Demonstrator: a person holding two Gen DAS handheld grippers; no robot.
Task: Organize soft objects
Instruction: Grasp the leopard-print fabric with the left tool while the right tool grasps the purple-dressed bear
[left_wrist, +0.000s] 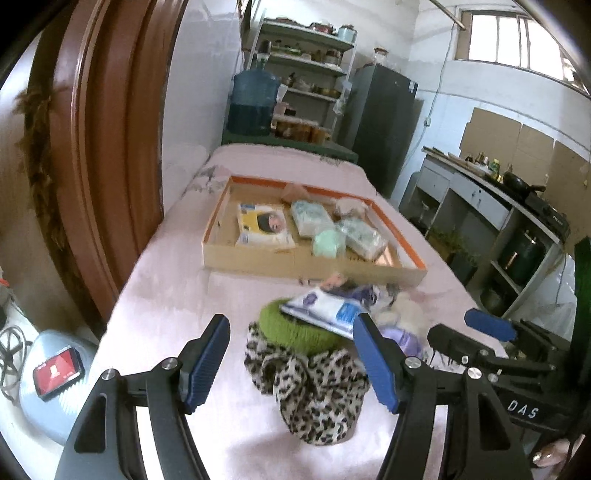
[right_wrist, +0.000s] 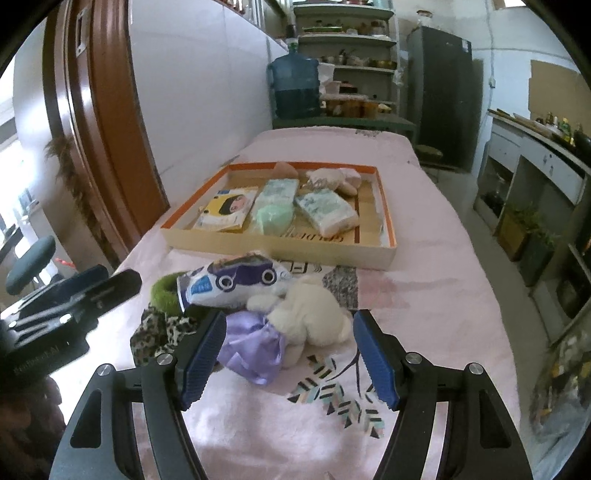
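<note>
From the left wrist view, the left gripper (left_wrist: 291, 360) stands wide apart and holds nothing, its blue pads framing a leopard-print cloth (left_wrist: 314, 384) that lies crumpled on the pink-covered surface (left_wrist: 166, 302). Just beyond the cloth sits a green knitted ring (left_wrist: 291, 328), with a white and blue printed pouch (left_wrist: 325, 308) resting across its far edge. To the right, the right gripper (left_wrist: 476, 328) reaches in near a lilac satin piece (left_wrist: 402, 339). Farther off, a shallow cardboard tray (left_wrist: 295, 260) with an orange rim holds a yellow packet (left_wrist: 264, 223), two tissue packs and a pale green soft item (left_wrist: 325, 242). From the right wrist view, the right gripper (right_wrist: 290, 360) is also spread wide and empty, with the lilac satin piece (right_wrist: 255, 349) and a cream plush toy (right_wrist: 314, 310) lying between and just beyond its pads. The printed pouch (right_wrist: 236, 282) lies behind them, partly over the green knitted ring (right_wrist: 164, 291), and the leopard-print cloth (right_wrist: 159, 332) lies to the left. The left gripper (right_wrist: 107, 286) shows at the left edge. The cardboard tray (right_wrist: 280, 251) sits farther back.
</note>
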